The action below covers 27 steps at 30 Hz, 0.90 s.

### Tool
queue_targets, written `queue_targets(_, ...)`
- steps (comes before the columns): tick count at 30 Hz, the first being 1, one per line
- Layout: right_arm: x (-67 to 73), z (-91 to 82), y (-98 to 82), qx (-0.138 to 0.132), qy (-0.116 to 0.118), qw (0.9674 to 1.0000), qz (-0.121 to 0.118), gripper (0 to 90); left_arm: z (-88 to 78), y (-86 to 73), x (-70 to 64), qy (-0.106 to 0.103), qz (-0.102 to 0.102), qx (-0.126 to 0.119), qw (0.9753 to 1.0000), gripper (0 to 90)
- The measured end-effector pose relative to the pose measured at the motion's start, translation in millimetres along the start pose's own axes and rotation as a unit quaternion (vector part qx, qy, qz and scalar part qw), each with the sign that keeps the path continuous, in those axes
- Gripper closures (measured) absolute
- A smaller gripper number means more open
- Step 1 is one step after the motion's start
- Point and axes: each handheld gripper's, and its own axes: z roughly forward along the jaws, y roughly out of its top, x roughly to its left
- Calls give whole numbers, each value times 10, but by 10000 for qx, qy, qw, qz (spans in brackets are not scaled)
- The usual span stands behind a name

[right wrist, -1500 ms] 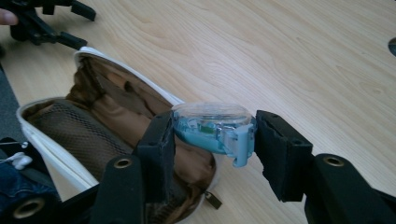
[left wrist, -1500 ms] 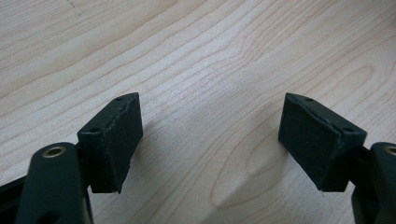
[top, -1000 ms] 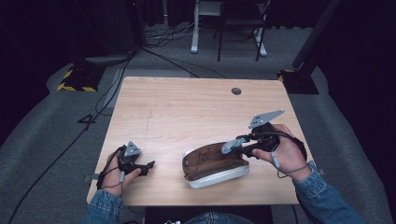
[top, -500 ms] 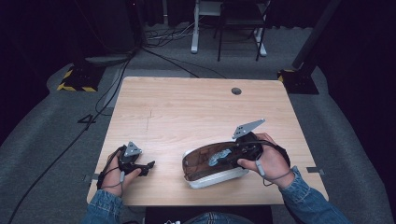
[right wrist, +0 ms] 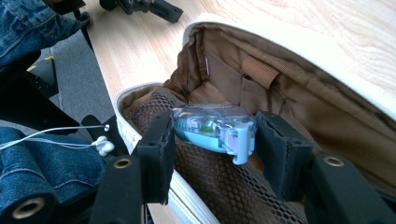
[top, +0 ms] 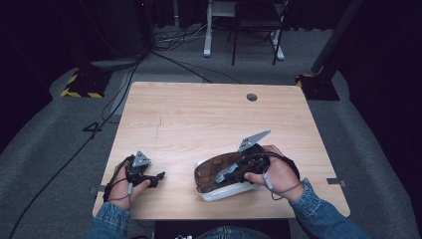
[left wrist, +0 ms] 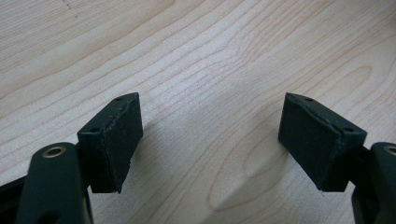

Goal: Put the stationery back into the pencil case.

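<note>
Two black pads of the right gripper are being pressed on a translucent blue correction-tape dispenser, long axis spanning them, directly above the open brown-lined white pouch.

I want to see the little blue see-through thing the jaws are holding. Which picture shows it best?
The right gripper view: the blue tape dispenser sits close up, pinched between the right gripper jaws, over the open pouch. In the high view it is too small to make out. The left gripper view shows bare table.
</note>
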Motion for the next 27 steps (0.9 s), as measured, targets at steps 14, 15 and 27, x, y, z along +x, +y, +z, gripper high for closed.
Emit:
queue_targets(14,-40,168,-20,91,-243,9995,206,497,0,0,0,-2,1,1,10000,219)
queue_targets(15,-49,178,-22,67,-253,9994,242,496,0,0,1,1,4,0,10000,219)
queue_targets(27,-96,138,-52,-62,-494,9987,95,364,-1,2,1,-13,6,13,10000,218)
